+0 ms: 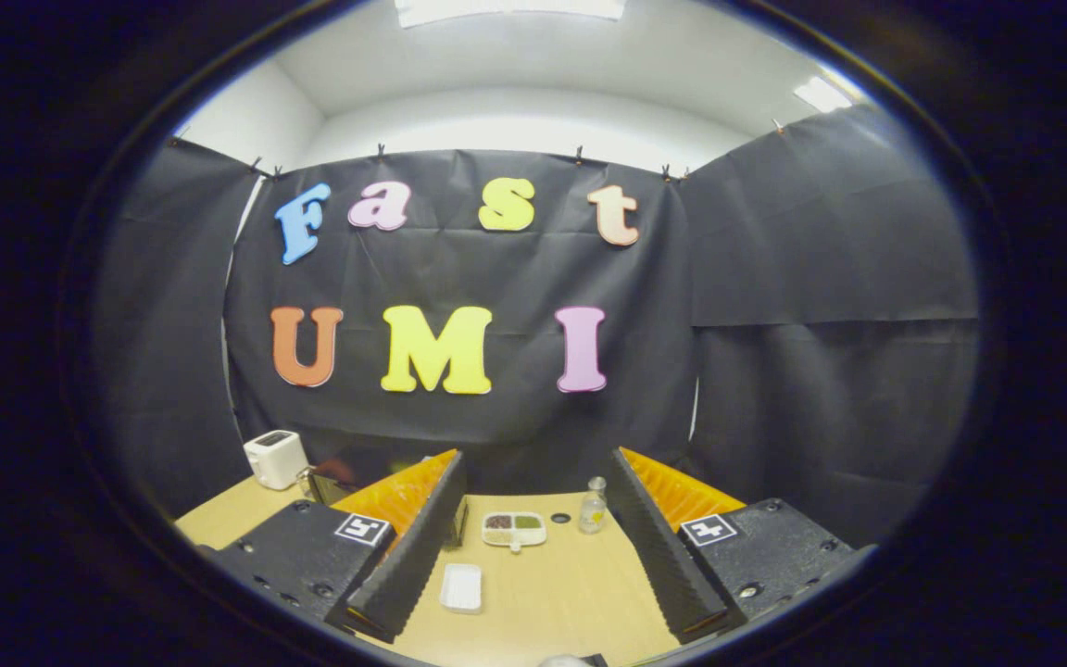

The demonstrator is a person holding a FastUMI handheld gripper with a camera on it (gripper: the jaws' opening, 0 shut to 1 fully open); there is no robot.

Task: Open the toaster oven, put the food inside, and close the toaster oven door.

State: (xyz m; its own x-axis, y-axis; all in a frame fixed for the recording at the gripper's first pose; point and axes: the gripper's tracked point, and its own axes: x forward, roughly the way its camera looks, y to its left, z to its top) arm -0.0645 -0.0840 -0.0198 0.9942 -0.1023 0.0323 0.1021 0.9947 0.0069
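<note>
Gripper (533,556) fingers spread wide, released, low in frame; white tray (461,587) and divided dish (514,529) on table (571,593) between them.

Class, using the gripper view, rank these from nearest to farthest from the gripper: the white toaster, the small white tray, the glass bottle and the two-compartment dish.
The gripper is open.
1. Small white tray, between the fingers, toward the left one.
2. Two-compartment dish, ahead, centred.
3. Glass bottle, by the right finger; nearly level with the dish, too close to call.
4. White toaster, far left, by the wall.

Gripper-mounted fisheye faces the wall above table (533,593).
</note>
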